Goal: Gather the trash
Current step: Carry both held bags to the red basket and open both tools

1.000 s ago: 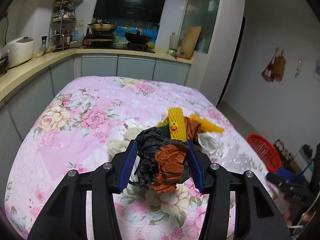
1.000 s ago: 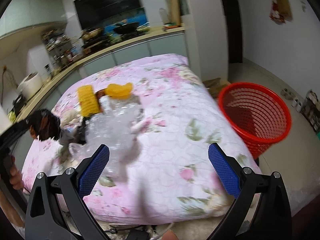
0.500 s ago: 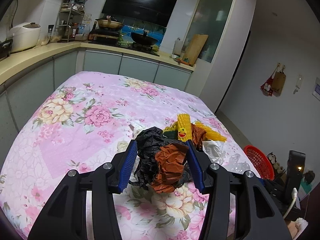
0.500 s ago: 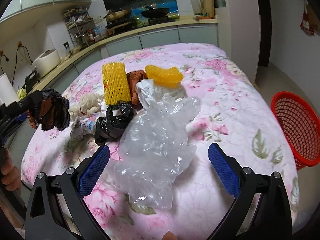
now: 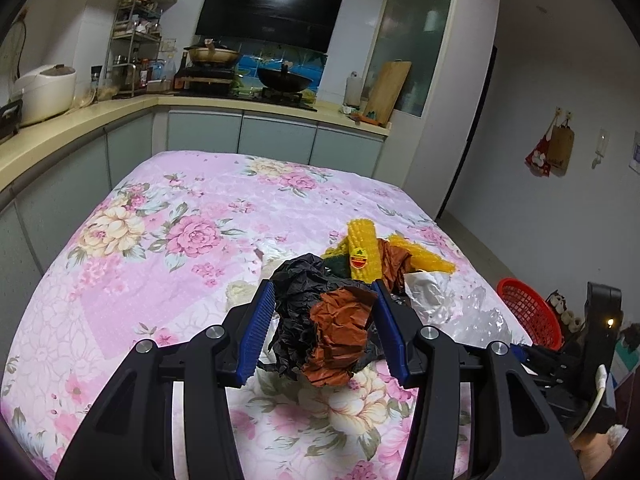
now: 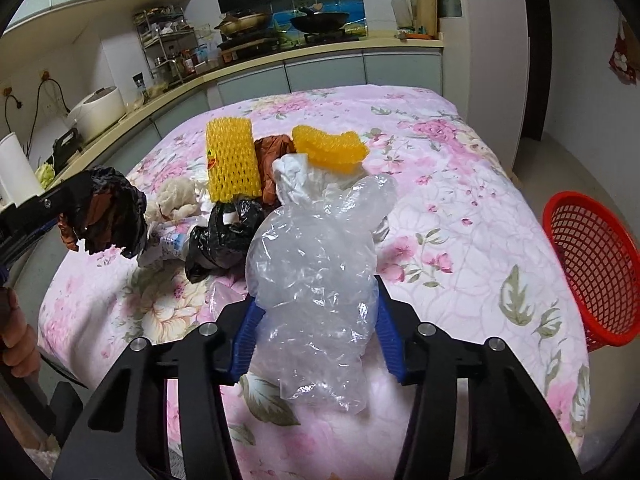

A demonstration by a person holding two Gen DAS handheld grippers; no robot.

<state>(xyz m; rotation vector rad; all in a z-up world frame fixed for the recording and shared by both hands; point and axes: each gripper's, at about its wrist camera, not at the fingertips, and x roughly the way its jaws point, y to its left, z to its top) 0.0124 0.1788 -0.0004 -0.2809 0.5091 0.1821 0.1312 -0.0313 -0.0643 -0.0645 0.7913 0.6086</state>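
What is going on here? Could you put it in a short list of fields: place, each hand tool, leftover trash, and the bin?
Place: table under a pink floral cloth, in a kitchen
Left gripper: shut on a black and brown paper wad, held above the cloth
Right gripper: fingers just closed on a clear plastic bag
Leftover trash: yellow foam net, orange foam net, black bag, white scraps
Bin: red basket on the floor beside the table, nothing visible inside

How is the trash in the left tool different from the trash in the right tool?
The wad in the left tool is black and brown, and you cannot see through it. The bag in the right tool is clear and longer. The wad hangs off the cloth; the bag lies on it. Both are crumpled and pinched between blue pads.
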